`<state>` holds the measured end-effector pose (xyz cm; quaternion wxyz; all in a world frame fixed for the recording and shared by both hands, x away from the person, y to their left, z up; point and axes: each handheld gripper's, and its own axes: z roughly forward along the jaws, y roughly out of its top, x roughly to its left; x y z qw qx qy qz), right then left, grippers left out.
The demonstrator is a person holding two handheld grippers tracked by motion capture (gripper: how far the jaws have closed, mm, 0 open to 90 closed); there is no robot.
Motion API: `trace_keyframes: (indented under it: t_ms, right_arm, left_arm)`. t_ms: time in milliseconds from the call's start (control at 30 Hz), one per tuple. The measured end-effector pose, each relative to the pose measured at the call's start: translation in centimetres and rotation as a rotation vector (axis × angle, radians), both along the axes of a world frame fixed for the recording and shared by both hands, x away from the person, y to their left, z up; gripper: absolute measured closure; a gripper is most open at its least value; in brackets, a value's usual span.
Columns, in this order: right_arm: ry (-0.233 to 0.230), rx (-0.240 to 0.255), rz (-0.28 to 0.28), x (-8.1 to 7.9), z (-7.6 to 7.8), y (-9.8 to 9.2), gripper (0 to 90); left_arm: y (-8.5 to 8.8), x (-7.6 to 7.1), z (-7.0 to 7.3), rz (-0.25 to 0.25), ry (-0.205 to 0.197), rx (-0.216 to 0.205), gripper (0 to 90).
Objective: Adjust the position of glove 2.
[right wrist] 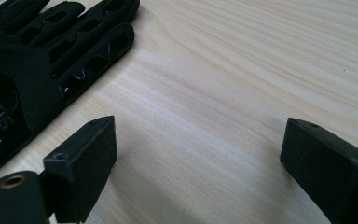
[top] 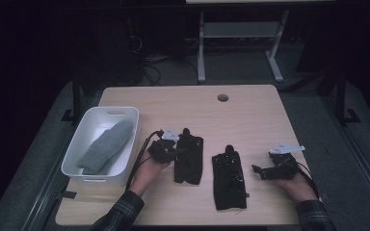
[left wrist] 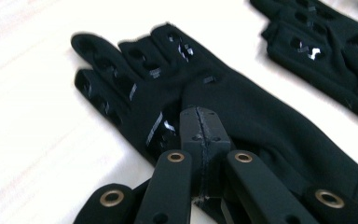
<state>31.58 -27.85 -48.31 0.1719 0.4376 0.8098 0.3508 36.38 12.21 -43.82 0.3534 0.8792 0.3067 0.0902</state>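
With one grey glove (top: 107,146) already in the white bin (top: 125,113), my left tool (left wrist: 200,122) pinches a black glove (left wrist: 242,107) near the counter's front edge while my right tool (right wrist: 198,163) gapes wide, empty.

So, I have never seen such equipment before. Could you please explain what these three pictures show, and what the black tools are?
A person sits at a wooden table and holds a hand-operated gripper, a tool with two black jaws, in each hand. The high view looks down from above. The other two pictures come from small cameras riding on the grippers, looking along their jaws.

The left gripper is shut, and it seems to pinch the fabric of the left black glove, though the grip itself is hard to see. The right gripper is open over bare wood, beside the right black glove. At the table's left edge stands a white bin with a grey mitten or sock inside.
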Motion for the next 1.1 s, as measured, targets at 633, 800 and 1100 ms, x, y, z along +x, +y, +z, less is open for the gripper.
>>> trace_keyframes:
  t_ms: [633,800,1100]
  right_arm:
    - [-0.001,0.002,0.001,0.0,0.0,0.0,10.5]
    - [0.000,0.002,0.000,0.0,0.0,0.0,10.5]
    - [0.000,0.002,0.000,0.0,0.0,0.0,10.4]
  left_arm:
    - [-1.5,0.4,-2.1,-0.042,0.033,0.035,89.5]
    - [-1.5,-0.8,-2.1,-0.082,0.044,0.038,89.5]
    - [-1.4,-2.5,-2.1,-0.181,0.068,0.015,89.6]
